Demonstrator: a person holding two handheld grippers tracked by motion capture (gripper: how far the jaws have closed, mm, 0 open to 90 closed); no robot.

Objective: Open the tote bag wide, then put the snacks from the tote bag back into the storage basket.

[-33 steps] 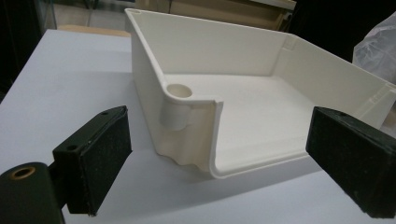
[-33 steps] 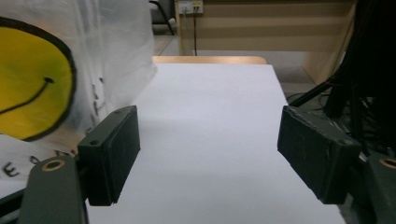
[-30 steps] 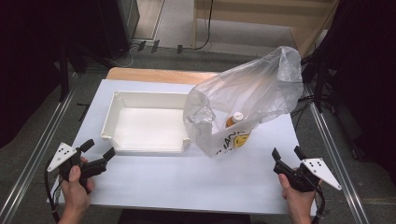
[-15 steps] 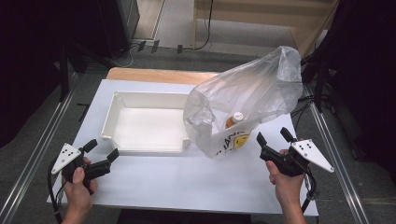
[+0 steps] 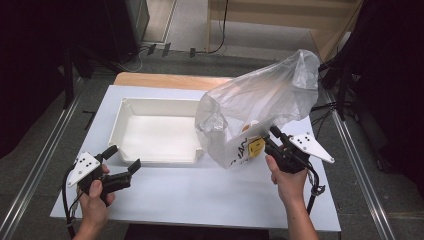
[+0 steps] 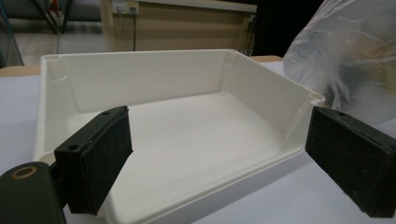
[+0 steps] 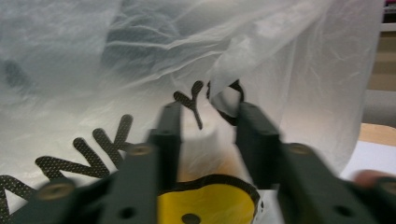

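Note:
A clear plastic bag [image 5: 260, 100] with black lettering and a yellow print stands at the right of the white table; a white-capped orange item [image 5: 248, 126] shows dimly inside it. My right gripper [image 5: 270, 136] is at the bag's lower right side. In the right gripper view its jaws [image 7: 205, 126] have just been closing, with the bag's film [image 7: 140, 56] in the gap between them and no pad visibly pressing on it. My left gripper [image 5: 124, 156] is open, just off the front left corner of the empty white tray [image 5: 120, 125], with nothing between its pads [image 6: 102, 158].
The tray's near wall [image 6: 196, 191] lies right in front of the left jaws, with the bag [image 6: 345, 51] beyond its right corner. A wooden board [image 5: 170, 80] lies behind the tray. Metal rails run along both sides of the table [image 5: 200, 190].
My right hand has come up from the table's front right edge to the bag, and its jaws have narrowed. My left hand has shifted slightly right and risen towards the tray.

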